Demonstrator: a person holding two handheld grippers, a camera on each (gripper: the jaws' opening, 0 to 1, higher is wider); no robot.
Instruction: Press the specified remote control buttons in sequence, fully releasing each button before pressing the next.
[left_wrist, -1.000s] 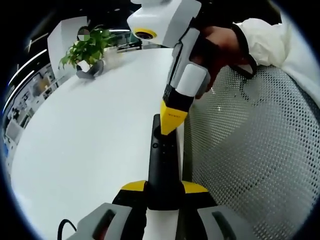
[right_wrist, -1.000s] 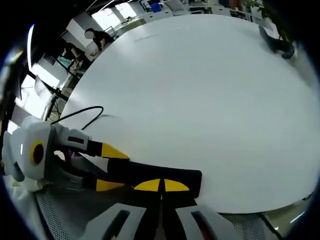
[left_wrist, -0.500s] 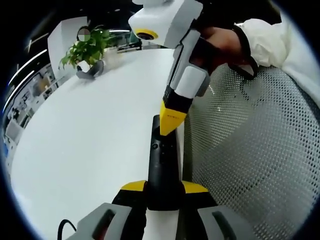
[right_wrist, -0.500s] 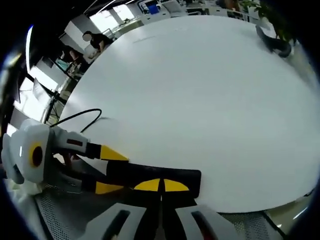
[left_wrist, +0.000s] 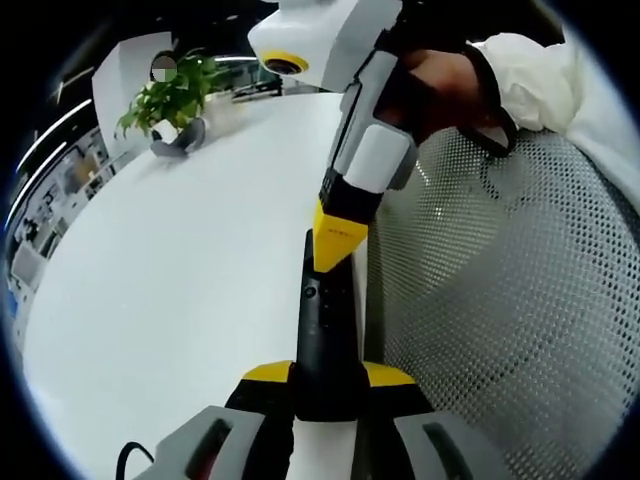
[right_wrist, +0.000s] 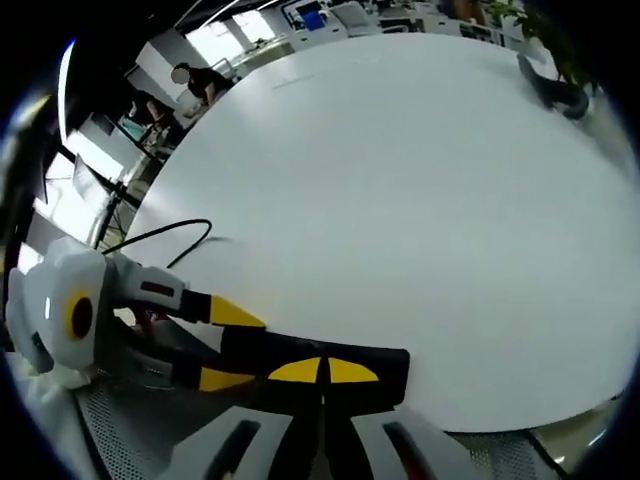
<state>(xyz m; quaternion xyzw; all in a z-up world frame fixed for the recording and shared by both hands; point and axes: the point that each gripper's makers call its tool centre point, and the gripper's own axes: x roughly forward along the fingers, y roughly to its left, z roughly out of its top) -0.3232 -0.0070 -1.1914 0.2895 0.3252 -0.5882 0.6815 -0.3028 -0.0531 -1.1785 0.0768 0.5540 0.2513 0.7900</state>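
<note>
While the left gripper (left_wrist: 325, 375) clamped the black remote (left_wrist: 322, 330) steady over the white table's (left_wrist: 180, 260) edge, the right gripper (left_wrist: 335, 245), jaws together, pointed at its buttons, apparently for pressing.

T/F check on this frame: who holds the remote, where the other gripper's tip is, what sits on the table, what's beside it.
1. The left gripper is shut on the black remote. True.
2. The right gripper has its yellow tip closed, at the remote's far end. True.
3. The remote is red. False: it is black.
4. A potted plant stands at the far side of the white table. True.
5. A wooden crate sits beside the table. False: a white mesh chair is there.
</note>
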